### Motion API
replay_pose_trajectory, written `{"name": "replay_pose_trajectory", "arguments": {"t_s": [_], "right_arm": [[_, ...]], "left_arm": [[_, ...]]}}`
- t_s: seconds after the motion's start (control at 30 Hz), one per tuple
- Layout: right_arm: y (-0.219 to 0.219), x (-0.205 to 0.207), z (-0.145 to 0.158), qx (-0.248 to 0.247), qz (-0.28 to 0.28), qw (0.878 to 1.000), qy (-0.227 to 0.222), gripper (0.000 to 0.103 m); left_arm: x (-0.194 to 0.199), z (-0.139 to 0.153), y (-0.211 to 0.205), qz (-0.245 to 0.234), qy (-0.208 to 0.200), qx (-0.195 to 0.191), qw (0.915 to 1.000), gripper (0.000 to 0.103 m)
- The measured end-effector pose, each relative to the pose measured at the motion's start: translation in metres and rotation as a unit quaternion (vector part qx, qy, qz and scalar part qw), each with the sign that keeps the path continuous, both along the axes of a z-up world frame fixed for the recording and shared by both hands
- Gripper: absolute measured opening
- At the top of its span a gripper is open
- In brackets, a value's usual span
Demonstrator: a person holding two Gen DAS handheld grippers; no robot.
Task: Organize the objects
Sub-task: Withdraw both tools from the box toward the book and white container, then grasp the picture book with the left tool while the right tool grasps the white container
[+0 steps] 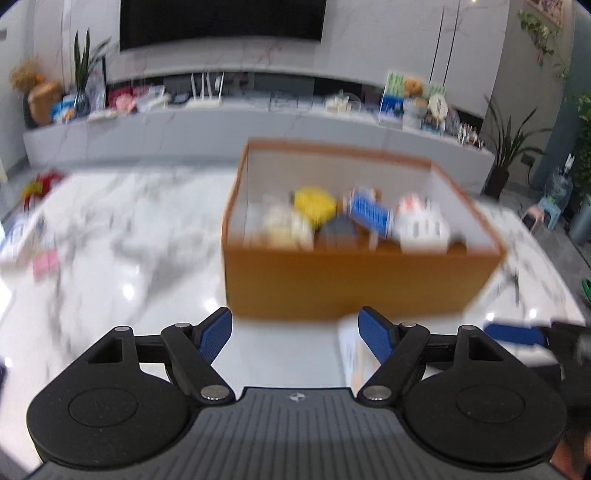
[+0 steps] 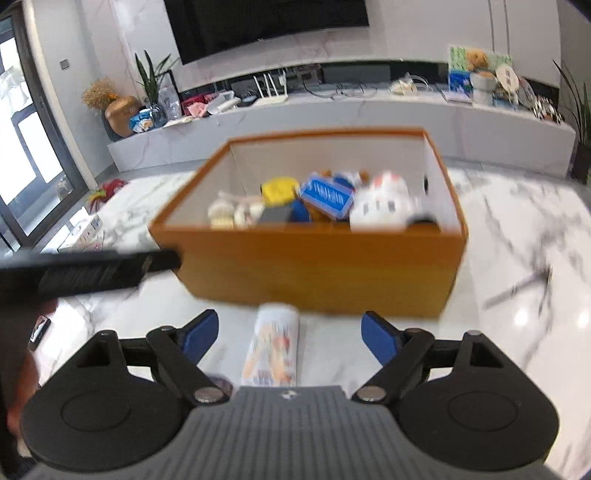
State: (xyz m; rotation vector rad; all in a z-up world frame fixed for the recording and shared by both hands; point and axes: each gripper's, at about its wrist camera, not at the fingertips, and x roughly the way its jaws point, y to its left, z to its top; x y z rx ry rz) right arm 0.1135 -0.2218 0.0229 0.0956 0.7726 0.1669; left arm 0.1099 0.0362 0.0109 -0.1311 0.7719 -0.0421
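right wrist view, right tool (image 2: 288,332) wide, printed packet (image 2: 273,347) lettering blurred, left tool (image 1: 295,338) wide

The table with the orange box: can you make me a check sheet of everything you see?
Surface: white marble table, glossy.
Job's things: orange box holding blurred toys, a yellow one and a blue one; a printed packet lies on the table before the box.
Clutter: small packets at the table's left edge, blurred.
Grippers: left hand-held gripper open, empty; right hand-held gripper open, astride the packet, not touching.
Cables: loose wires on the far shelf.
Surroundings: dark TV, potted plants.
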Motion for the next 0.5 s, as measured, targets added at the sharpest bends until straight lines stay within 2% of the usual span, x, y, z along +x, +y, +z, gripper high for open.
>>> {"name": "replay_pose_trajectory", "arguments": {"t_s": [0.07, 0.13, 0.23, 0.37, 0.5], "right_arm": [[0.004, -0.002, -0.016, -0.030, 0.010, 0.999, 0.015, 0.086], [0.006, -0.001, -0.025, -0.060, 0.018, 0.998, 0.025, 0.086], [-0.004, 0.000, -0.026, -0.073, 0.000, 0.997, 0.025, 0.086], [-0.020, 0.003, -0.029, -0.062, -0.027, 0.997, 0.024, 0.086], [-0.020, 0.010, -0.036, -0.033, -0.024, 0.999, 0.024, 0.086]], "left_arm": [[-0.018, -0.013, 0.007, 0.006, 0.006, -0.022, 0.9997, 0.089], [-0.026, -0.020, 0.008, 0.002, 0.010, -0.025, 0.9996, 0.089], [-0.031, -0.033, 0.009, -0.014, 0.028, -0.033, 0.9990, 0.089], [-0.032, -0.052, -0.005, -0.024, 0.045, -0.006, 0.9987, 0.089], [-0.038, -0.074, -0.011, -0.028, 0.066, -0.001, 0.9974, 0.089]]}}
